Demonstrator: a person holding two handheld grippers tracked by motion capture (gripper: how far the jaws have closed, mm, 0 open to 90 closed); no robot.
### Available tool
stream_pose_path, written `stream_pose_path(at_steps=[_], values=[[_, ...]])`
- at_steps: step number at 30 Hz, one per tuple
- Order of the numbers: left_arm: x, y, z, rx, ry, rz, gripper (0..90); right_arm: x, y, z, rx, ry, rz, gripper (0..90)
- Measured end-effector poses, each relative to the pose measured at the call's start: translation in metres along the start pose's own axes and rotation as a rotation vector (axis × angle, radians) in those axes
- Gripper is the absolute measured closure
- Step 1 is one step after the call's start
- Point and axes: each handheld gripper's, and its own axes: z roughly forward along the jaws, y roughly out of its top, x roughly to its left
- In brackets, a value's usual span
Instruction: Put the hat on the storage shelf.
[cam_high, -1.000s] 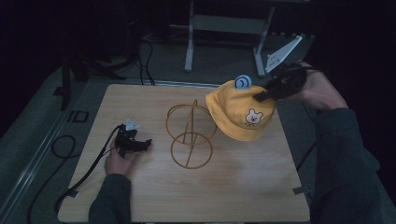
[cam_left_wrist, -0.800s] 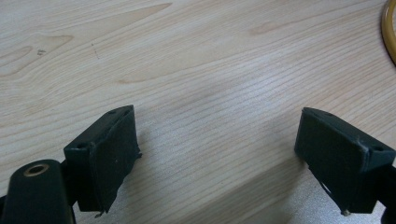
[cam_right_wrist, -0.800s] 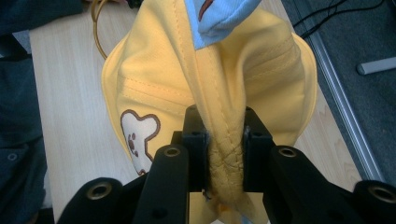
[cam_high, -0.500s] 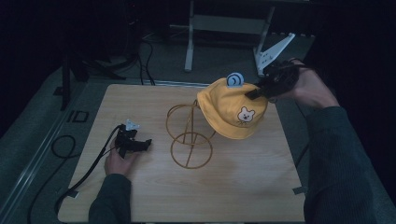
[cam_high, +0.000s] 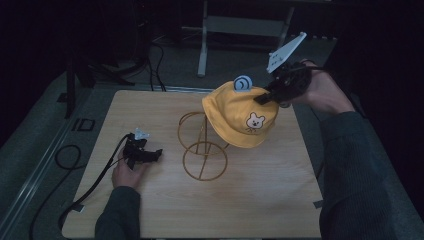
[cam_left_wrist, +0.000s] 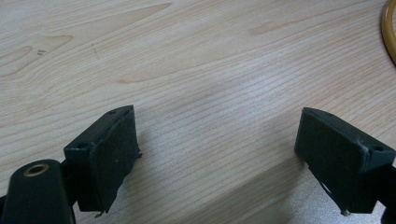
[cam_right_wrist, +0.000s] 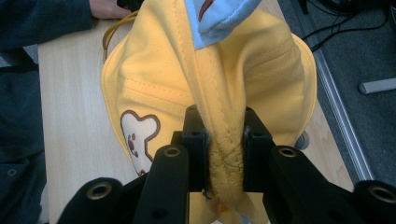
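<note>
A yellow child's hat (cam_high: 240, 117) with a bear patch and a small blue ear hangs in the air over the top ring of a gold wire stand (cam_high: 202, 150) at the table's middle. My right gripper (cam_high: 262, 97) is shut on the hat's crown fabric at its upper right. In the right gripper view the jaws pinch a fold of the yellow hat (cam_right_wrist: 219, 107) between them, my right gripper (cam_right_wrist: 224, 140) holding it tight. My left gripper (cam_high: 150, 154) rests on the wooden table (cam_high: 280, 200) at the left, open. In its own view the left gripper (cam_left_wrist: 219, 154) has bare wood between its jaws.
A black cable (cam_high: 95, 180) trails from the left gripper off the table's left edge. The stand's base ring (cam_left_wrist: 388, 28) shows at the far right of the left gripper view. Dark floor, cables and a metal frame (cam_high: 202, 45) lie beyond the table's far edge.
The right gripper has carried the hat up and leftward, toward the top of the wire stand. The left gripper has stayed in place.
</note>
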Motion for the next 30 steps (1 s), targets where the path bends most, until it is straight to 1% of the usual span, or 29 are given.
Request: stream_pose_path(at_steps=[3, 4, 6, 14, 23, 26, 30], values=[[0.000, 0.000, 0.000, 0.000, 0.000, 0.000, 13.2, 0.001, 0.003, 0.001, 0.000, 0.002, -0.008, 76.5], [0.000, 0.000, 0.000, -0.001, 0.000, 0.000, 13.1, 0.002, 0.008, 0.001, -0.003, 0.003, -0.015, 76.5], [0.000, 0.000, 0.000, -0.001, 0.000, 0.000, 13.1, 0.003, 0.011, 0.002, -0.002, 0.003, -0.020, 76.4], [0.000, 0.000, 0.000, -0.001, 0.000, -0.001, 13.1, 0.004, 0.020, 0.010, -0.001, 0.011, -0.029, 76.4], [0.000, 0.000, 0.000, -0.001, 0.000, -0.001, 13.1, 0.009, 0.035, 0.011, 0.009, 0.008, -0.046, 76.5], [0.000, 0.000, 0.000, 0.000, 0.000, -0.001, 13.1, 0.010, 0.042, 0.013, 0.023, 0.000, -0.048, 76.5], [0.000, 0.000, 0.000, -0.001, 0.000, -0.001, 13.1, 0.012, 0.048, 0.015, 0.028, 0.004, -0.054, 76.5]])
